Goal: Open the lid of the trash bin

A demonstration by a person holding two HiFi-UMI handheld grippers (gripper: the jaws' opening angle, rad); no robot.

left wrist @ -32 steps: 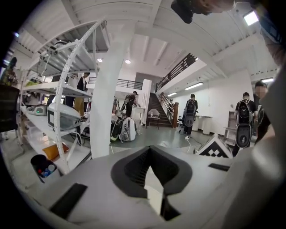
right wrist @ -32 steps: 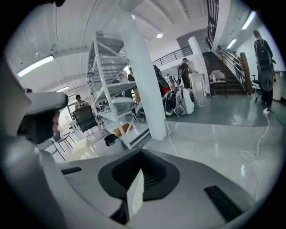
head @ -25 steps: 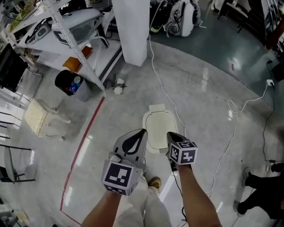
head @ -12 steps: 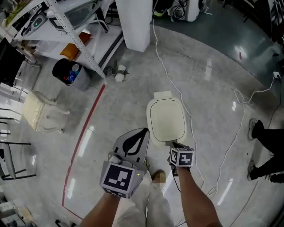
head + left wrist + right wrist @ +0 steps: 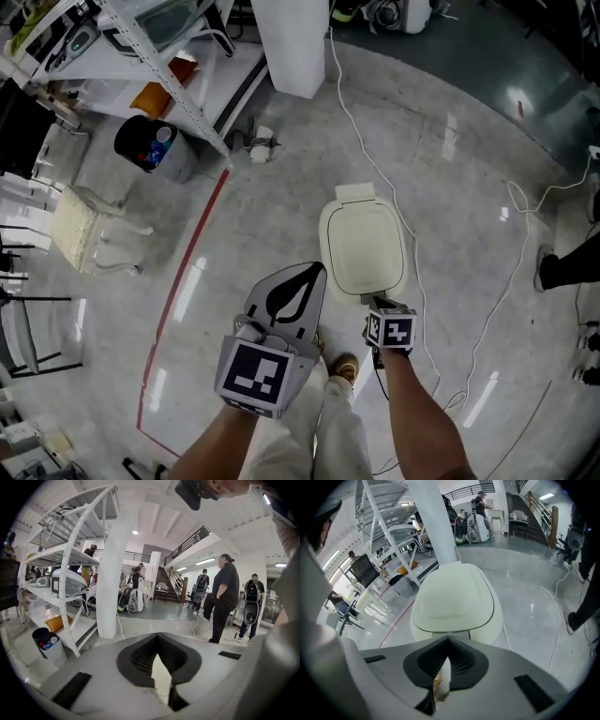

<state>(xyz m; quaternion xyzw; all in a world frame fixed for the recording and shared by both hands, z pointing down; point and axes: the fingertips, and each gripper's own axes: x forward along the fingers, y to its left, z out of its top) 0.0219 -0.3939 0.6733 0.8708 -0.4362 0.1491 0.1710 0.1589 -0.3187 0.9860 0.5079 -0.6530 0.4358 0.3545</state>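
**A:** Head view first. Where is the trash bin?
**B:** On the floor, at 12 o'clock from the right gripper. Its lid is down flat, so whatever is inside is hidden. The gripper's tips sit at the bin's near edge, but I can't tell whether they touch it.
**A:** How much room is there round it?
**B:** Open floor at 3 and 9 o'clock. A white cable runs past its far right side. A red line lies well off at 9, and a white column stands well beyond at 11.
**A:** Any other containers?
**B:** A black bucket beside the shelf rack at 10 o'clock, with blue and pale items in it.
**A:** And the left gripper view?
**B:** The left gripper is closed, tips meeting, with nothing between them. The bucket is at 9, the column at 11, and people stand at 2.
**A:** The right gripper view?
**B:** The right gripper is closed too, and empty. The bin fills the middle, just beyond the tips at 12 o'clock, its lid seated all along the near rim. At 3 there is bare floor and the cable.
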